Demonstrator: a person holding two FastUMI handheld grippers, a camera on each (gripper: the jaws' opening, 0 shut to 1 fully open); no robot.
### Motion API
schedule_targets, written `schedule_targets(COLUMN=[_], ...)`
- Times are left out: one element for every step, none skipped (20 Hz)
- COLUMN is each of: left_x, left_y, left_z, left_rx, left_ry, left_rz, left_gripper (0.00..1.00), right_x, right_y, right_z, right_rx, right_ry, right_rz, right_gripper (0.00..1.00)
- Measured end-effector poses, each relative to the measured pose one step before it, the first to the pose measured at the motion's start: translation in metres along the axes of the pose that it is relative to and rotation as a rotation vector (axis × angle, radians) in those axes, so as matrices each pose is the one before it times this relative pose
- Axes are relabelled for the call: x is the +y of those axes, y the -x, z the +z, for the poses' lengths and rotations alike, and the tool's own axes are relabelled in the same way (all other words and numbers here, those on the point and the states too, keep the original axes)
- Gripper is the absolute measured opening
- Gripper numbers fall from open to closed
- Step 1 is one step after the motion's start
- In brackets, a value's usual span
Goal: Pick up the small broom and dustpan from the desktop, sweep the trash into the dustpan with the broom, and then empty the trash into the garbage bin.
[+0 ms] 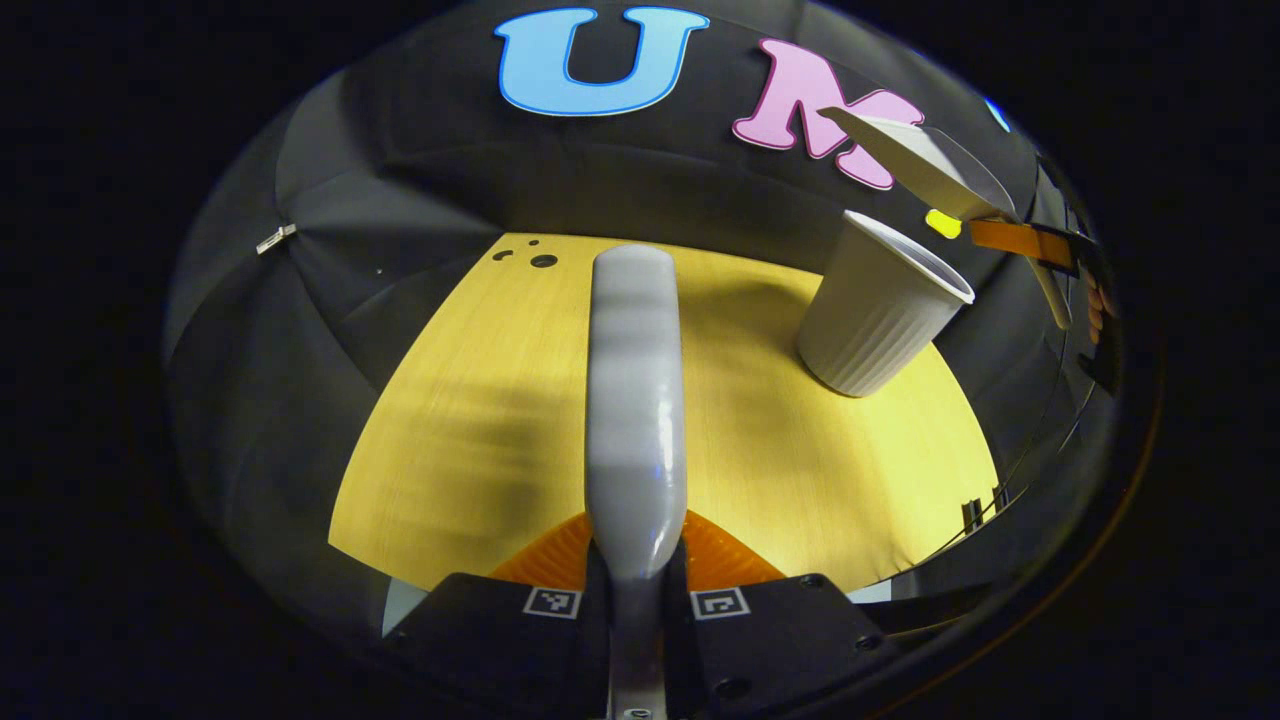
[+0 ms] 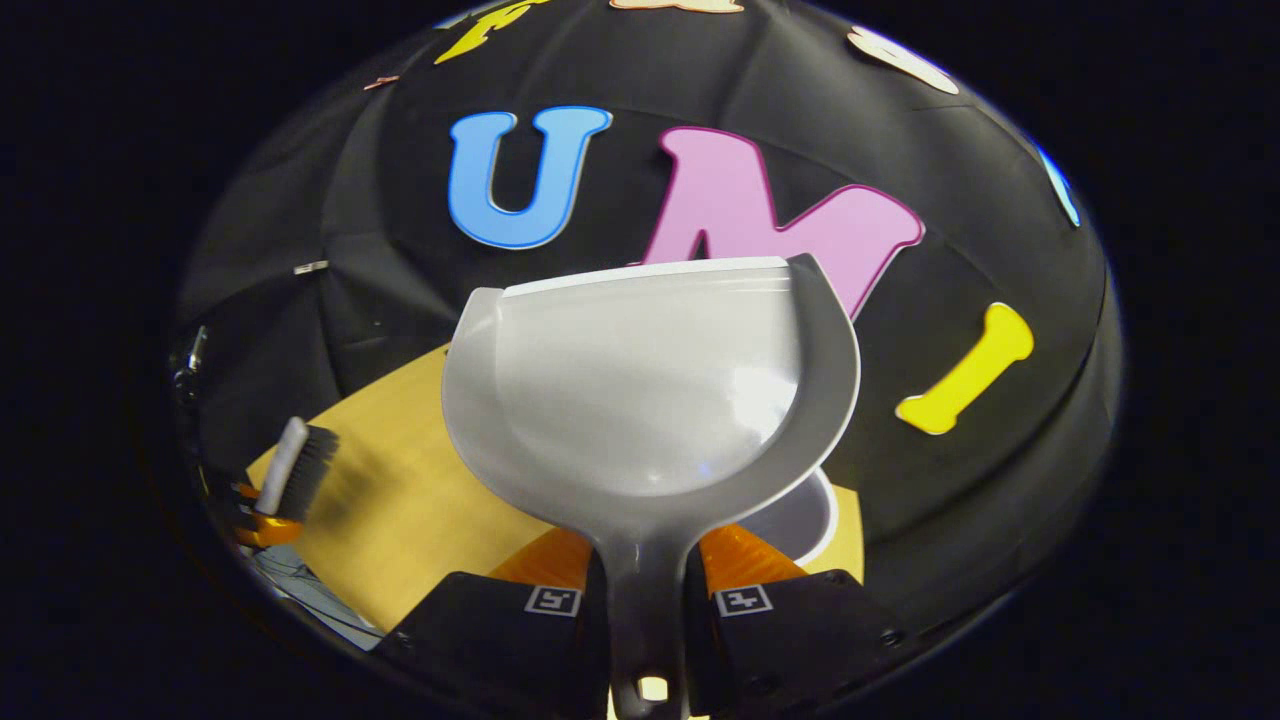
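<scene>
Left gripper view: left gripper (image 1: 636,585) fingers clamped on broom (image 1: 634,400), handle running straight fwd over tabletop (image 1: 480,440); bin (image 1: 880,310) ahead-right.

Right gripper view: right gripper (image 2: 645,595) fingers grip dustpan (image 2: 650,400), held above bin (image 2: 800,515), pan looks empty.

Left claw (image 1: 636,560): black housing, square markers, screws.

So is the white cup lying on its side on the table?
No, the white cup stands upright on the yellow table, its open mouth facing up.
</scene>
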State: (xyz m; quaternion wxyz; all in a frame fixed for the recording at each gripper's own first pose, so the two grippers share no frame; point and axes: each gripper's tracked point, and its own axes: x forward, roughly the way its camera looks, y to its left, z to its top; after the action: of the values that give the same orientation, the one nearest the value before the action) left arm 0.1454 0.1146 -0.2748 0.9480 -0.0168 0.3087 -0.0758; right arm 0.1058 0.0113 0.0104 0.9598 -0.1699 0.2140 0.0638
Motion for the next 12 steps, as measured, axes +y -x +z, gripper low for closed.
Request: schedule_targets(left_x=[0.00555, 0.00727, 0.00785, 0.00408, 0.00284, 0.00475, 0.00583, 0.00516, 0.00051, 0.00044, 0.00095, 0.00112], left_y=[-0.00221, -0.0004, -0.00148, -0.00371, -0.00194, -0.0053, -0.00389, -0.00374, -0.00336, -0.00398, -0.00472, -0.00699], left_z=[-0.00015, 0.00139, 0.00131, -0.00114, 0.001, -0.00167, -0.00132, -0.00385, -0.00106, -0.00213, -0.00217, -0.00487], left_rx=[-0.00502, -0.00999, -0.0072, -0.00389, -0.00195, 0.00581, 0.00643, 0.0057, 0.00421, 0.00885, 0.01495, 0.02374], left_ry=[0.00082, 0.00171, 0.00157, 0.00117, 0.0016, 0.00015, 0.00296, 0.01539, 0.02026, 0.01556, 0.00343, -0.009], left_rz=[0.01157, 0.01651, 0.01084, 0.00557, 0.0097, 0.00873, 0.01288, 0.00393, -0.00575, -0.0033, 0.00277, 0.01173], left_gripper=[0.29, 0.26, 0.26, 0.25, 0.25, 0.25, 0.25, 0.26, 0.25, 0.25, 0.25, 0.29], right_x=[0.01961, 0.02014, 0.01662, 0.017, 0.01405, 0.00931, 0.00668, 0.00394, 0.00149, 0.00121, -0.00018, 0.00131], right_y=[-0.00053, 0.00101, -0.00151, -0.00174, -0.00318, -0.00535, -0.00428, -0.00383, -0.00305, -0.00247, -0.0037, -0.00559], right_z=[-0.00562, -0.00873, -0.00944, -0.00995, -0.01151, -0.01091, -0.01368, -0.01928, -0.01834, -0.01508, -0.01365, -0.01512], right_rx=[0.01906, 0.01695, 0.02269, 0.02174, 0.01457, 0.02622, 0.03278, 0.03612, 0.03495, 0.03007, 0.03353, 0.03417], right_ry=[-0.01642, -0.01242, -0.00615, -0.00309, -0.01655, -0.0262, -0.01911, -0.00796, -0.00711, -0.01169, -0.01422, -0.01671], right_rz=[0.04348, 0.0371, 0.03008, 0.02735, 0.03082, 0.02823, 0.01572, 0.007, 0.00515, 0.00607, 0.00502, 0.00088], right_gripper=[0.34, 0.34, 0.33, 0.33, 0.34, 0.33, 0.33, 0.33, 0.34, 0.33, 0.34, 0.34])
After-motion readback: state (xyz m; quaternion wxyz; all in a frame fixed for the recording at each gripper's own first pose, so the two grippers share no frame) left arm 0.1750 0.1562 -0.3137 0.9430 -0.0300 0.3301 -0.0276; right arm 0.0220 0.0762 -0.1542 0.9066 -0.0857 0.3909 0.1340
